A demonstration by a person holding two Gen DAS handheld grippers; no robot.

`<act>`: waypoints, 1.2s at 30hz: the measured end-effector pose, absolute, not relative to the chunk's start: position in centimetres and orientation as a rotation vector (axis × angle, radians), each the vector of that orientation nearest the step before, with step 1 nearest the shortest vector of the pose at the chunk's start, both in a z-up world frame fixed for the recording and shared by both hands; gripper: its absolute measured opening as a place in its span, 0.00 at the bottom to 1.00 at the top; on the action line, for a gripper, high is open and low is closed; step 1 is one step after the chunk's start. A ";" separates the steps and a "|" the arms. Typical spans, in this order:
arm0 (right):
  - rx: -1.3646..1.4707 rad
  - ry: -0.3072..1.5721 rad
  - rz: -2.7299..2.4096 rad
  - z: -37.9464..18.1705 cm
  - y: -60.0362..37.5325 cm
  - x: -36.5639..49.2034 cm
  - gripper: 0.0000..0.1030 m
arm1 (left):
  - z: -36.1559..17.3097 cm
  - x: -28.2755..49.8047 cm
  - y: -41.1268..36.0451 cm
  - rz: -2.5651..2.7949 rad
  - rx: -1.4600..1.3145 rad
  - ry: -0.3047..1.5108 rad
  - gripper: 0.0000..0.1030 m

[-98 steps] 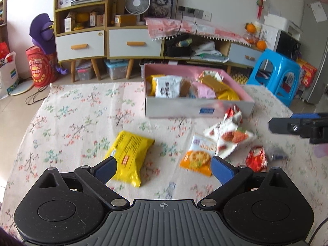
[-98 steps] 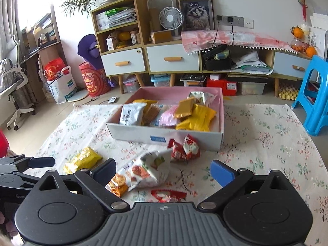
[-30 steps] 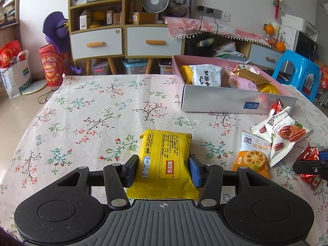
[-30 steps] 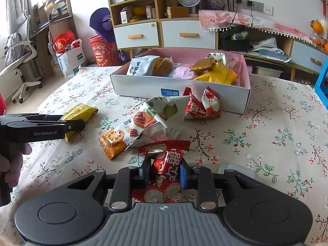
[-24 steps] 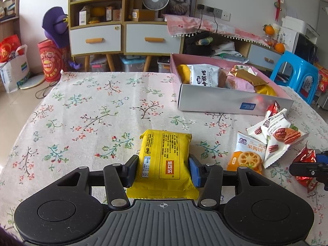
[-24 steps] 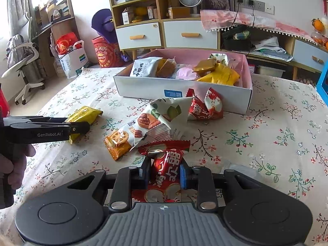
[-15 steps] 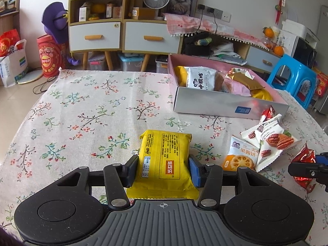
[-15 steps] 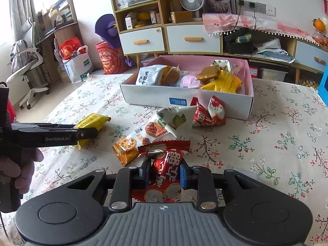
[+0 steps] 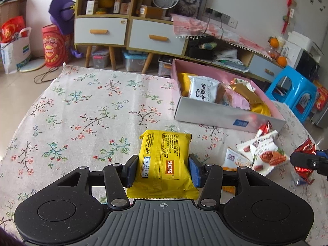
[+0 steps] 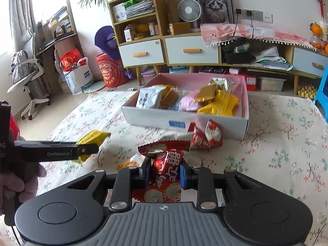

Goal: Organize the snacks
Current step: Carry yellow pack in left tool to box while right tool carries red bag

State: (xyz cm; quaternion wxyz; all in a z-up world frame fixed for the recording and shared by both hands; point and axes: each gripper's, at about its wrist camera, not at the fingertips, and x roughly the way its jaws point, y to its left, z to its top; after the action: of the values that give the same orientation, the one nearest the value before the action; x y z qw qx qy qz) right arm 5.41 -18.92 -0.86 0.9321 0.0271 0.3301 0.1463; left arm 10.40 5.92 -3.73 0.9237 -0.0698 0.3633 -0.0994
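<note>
My left gripper [image 9: 162,169] is shut on a yellow snack packet [image 9: 165,160] and holds it above the floral tablecloth; the packet also shows in the right wrist view [image 10: 93,138]. My right gripper [image 10: 164,174] is shut on a red snack packet [image 10: 167,172], lifted off the table; it shows at the right edge of the left wrist view [image 9: 305,153]. The open pink and white box [image 9: 221,116] holds several packets and stands ahead to the right; in the right wrist view the box [image 10: 184,123] is straight ahead.
Loose packets lie in front of the box: a white nut packet [image 9: 264,153], an orange biscuit packet [image 10: 127,164] and a red packet [image 10: 207,136]. Cabinets [image 9: 131,32] stand behind the table and a blue stool [image 9: 295,94] stands to the right.
Both grippers have closed on their packets and lifted them. Both have risen and moved toward the box over the last second.
</note>
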 end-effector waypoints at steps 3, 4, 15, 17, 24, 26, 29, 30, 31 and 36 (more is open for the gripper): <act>0.061 0.661 0.293 -0.1 -19.2 6.4 0.14 | -3.2 11.0 6.2 -0.196 -0.153 0.742 0.47; 0.059 0.654 0.291 0.2 -19.3 6.7 0.14 | -3.0 11.3 6.1 -0.193 -0.155 0.737 0.47; 0.055 0.661 0.250 2.4 -19.2 13.6 0.15 | -0.2 16.6 2.0 -0.234 -0.174 0.671 0.47; 0.080 0.673 0.231 2.5 -19.3 15.2 0.15 | 0.2 18.1 0.8 -0.242 -0.161 0.661 0.47; 0.167 0.713 0.158 2.1 -19.9 20.7 0.14 | 1.0 22.7 -2.4 -0.252 -0.142 0.632 0.47; 0.180 0.708 0.146 2.0 -20.0 21.7 0.14 | 0.8 23.7 -3.0 -0.242 -0.122 0.634 0.47; 0.190 0.700 0.120 1.9 -20.3 23.1 0.14 | 0.3 25.0 -3.6 -0.219 -0.103 0.647 0.47; 0.198 0.702 0.111 1.8 -20.4 23.6 0.15 | 0.1 25.4 -3.7 -0.212 -0.096 0.651 0.47; 0.207 0.705 0.100 1.6 -20.6 24.1 0.15 | -0.1 25.7 -3.8 -0.208 -0.089 0.655 0.47; 0.252 0.727 0.076 0.8 -21.2 25.4 0.15 | -0.9 26.6 -4.5 -0.215 -0.055 0.664 0.47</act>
State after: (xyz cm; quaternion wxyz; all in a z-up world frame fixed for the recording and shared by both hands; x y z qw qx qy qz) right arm 25.40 -21.16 0.75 0.9262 0.1231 0.3546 0.0370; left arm 26.61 -4.52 -0.92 0.9393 -0.0269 0.3255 -0.1052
